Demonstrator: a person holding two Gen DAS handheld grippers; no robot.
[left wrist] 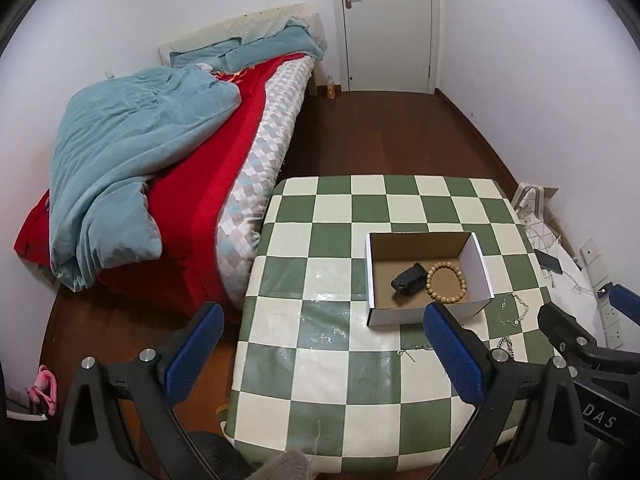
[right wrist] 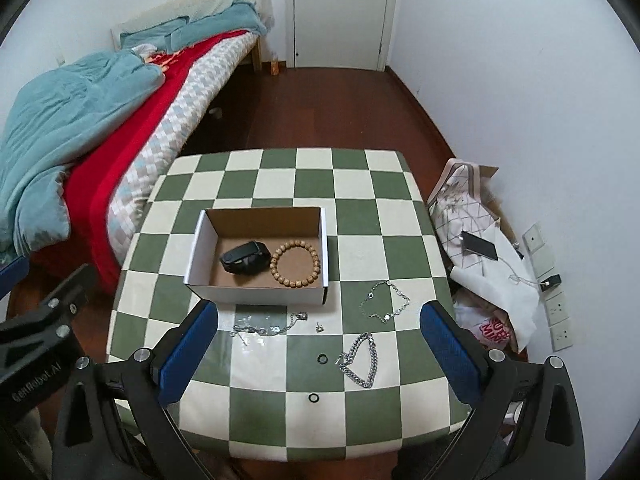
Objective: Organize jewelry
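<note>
Left gripper [left wrist: 320, 356]: jaws standing wide apart, holding nothing, hovering over the table's [right wrist: 276, 436] near left part.
Right gripper [right wrist: 320, 356]: jaws spread apart and empty, hanging above the loose pieces.
Box [right wrist: 256, 294]: already holding a black band [right wrist: 242, 261] and a bead bracelet [right wrist: 295, 263].
Jewelry left out: thick chain [right wrist: 360, 360], thin chain [right wrist: 386, 300], tangled chain [right wrist: 268, 326], two rings [right wrist: 322, 359], a small stud [right wrist: 319, 326], all lying near the box's front.
Risk: flat chains are likely slipping from the pads or snagging; rings look too low to pinch and may be skidding off the glossy top.
Risk: a careless reach may be shoving the light box.
Writing: "DAS" on the right tool in the left view; "GenRobot.AI" on the left tool in the right view.
</note>
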